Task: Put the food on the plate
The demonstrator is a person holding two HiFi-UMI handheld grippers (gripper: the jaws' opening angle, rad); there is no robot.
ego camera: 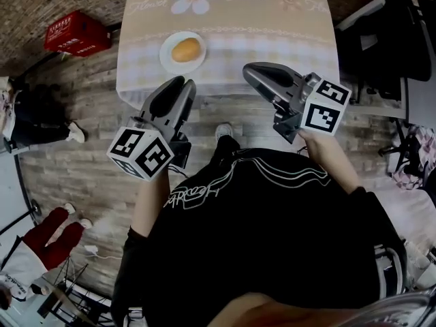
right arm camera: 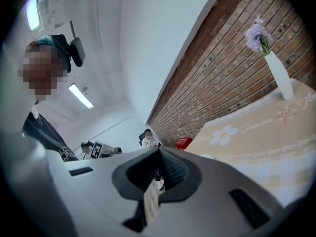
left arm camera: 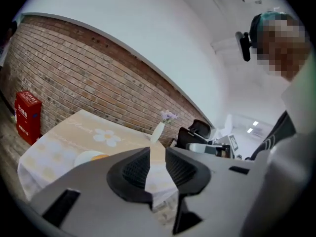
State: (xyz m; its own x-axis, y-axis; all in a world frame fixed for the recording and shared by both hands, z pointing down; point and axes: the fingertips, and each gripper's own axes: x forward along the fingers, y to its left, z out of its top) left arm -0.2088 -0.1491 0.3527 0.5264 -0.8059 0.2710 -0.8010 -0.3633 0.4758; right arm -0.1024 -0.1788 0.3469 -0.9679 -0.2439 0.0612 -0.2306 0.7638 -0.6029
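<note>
A golden bread roll (ego camera: 186, 49) lies on a small white plate (ego camera: 167, 58) near the front edge of a table with a beige flowered cloth (ego camera: 272, 33). In the left gripper view the plate (left arm camera: 86, 157) and a sliver of the roll (left arm camera: 100, 156) peek over the left jaw. My left gripper (ego camera: 182, 84) hangs short of the table edge, below the plate, jaws a narrow gap apart with nothing between them (left arm camera: 158, 149). My right gripper (ego camera: 251, 71) is held to its right, also off the table, its tips meeting (right arm camera: 159, 150) and empty.
A white vase with purple flowers (right arm camera: 279, 75) stands at the table's far side. A red crate (ego camera: 76, 33) sits on the wooden floor left of the table. Dark office chairs (ego camera: 395, 33) stand at the right. People sit in the background (right arm camera: 147, 138).
</note>
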